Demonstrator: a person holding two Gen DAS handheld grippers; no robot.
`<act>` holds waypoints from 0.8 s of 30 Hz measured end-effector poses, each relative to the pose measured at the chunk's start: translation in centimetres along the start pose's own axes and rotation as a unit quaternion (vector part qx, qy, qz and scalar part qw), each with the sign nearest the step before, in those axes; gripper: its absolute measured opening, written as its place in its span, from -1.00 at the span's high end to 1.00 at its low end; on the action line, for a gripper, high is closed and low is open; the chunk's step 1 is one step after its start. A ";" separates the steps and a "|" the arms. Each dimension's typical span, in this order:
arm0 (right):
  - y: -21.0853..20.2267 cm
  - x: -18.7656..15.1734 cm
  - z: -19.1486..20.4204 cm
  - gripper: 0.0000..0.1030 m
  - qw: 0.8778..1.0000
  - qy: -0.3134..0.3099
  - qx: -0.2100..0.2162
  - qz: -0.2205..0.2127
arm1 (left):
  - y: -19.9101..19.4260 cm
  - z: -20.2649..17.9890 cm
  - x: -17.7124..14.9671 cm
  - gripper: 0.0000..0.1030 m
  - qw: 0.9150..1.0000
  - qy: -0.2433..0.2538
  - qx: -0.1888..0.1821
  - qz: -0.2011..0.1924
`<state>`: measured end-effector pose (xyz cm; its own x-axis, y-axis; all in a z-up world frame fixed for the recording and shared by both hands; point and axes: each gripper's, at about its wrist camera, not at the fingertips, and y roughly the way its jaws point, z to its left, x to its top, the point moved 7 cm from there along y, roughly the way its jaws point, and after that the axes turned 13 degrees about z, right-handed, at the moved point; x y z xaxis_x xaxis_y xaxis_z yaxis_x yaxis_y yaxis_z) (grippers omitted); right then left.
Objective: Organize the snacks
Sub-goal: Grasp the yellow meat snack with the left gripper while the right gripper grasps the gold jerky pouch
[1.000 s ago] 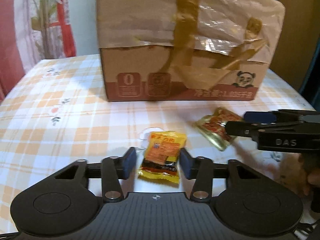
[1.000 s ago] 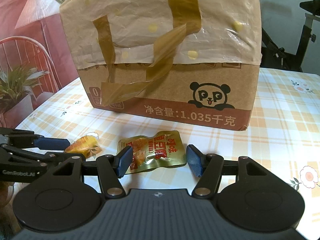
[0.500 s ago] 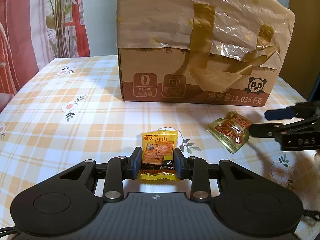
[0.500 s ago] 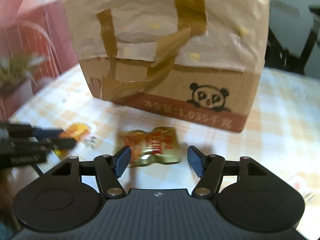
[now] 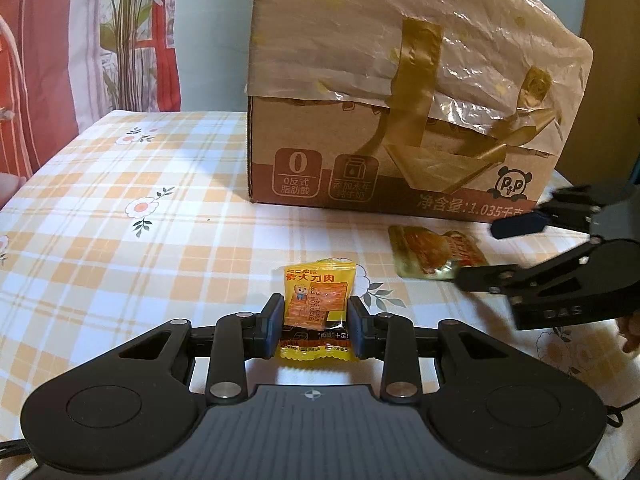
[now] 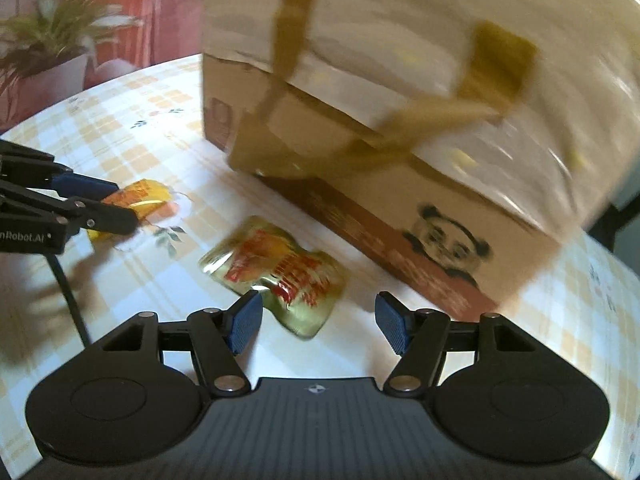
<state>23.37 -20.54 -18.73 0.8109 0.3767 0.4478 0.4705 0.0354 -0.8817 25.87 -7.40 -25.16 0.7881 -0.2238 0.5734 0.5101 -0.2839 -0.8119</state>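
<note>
Snacks: left hand-held gripper [image 5: 316, 322] pinches yellow packet [image 5: 319, 312]; right hand-held gripper [image 6: 320, 322] spread over gold pouch [image 6: 276, 274]; probably needs closing next.

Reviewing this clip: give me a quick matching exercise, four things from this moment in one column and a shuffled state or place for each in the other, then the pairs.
Things:
1. yellow snack packet
2. gold snack pouch
3. cardboard box
4. right gripper

States or places:
A. open, fingers apart near a pouch
B. flat on the tablecloth, not gripped
C. pinched between the left gripper fingers
D. standing at the back of the table, top covered in taped plastic

Pairs: 1-C, 2-B, 3-D, 4-A
</note>
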 end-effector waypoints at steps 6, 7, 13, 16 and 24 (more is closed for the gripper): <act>1.2 2.5 2.0 -0.29 0.999 -0.051 0.008 -0.014 | 0.1 0.0 -0.1 0.31 1.000 0.002 0.000 -0.003; 1.4 2.8 2.1 -0.33 0.999 -0.051 0.011 -0.014 | 0.1 0.0 -0.1 0.31 1.000 0.002 0.000 -0.003; 2.8 3.4 0.2 -0.45 0.997 0.021 0.079 -0.012 | 0.1 -0.1 -0.1 0.31 1.000 0.005 0.003 -0.004; 2.7 3.1 0.2 -0.47 0.996 0.031 0.084 -0.023 | 0.1 -0.1 -0.1 0.31 1.000 0.005 0.003 -0.004; 1.6 2.2 1.3 -0.48 0.995 0.063 0.072 0.018 | 0.1 -0.1 -0.1 0.31 1.000 0.007 0.005 -0.005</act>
<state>25.41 -18.47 -19.33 0.8680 0.2615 0.4221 0.3927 0.1586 -0.9059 25.74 -7.53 -25.27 0.7784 -0.2339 0.5825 0.5213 -0.2761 -0.8075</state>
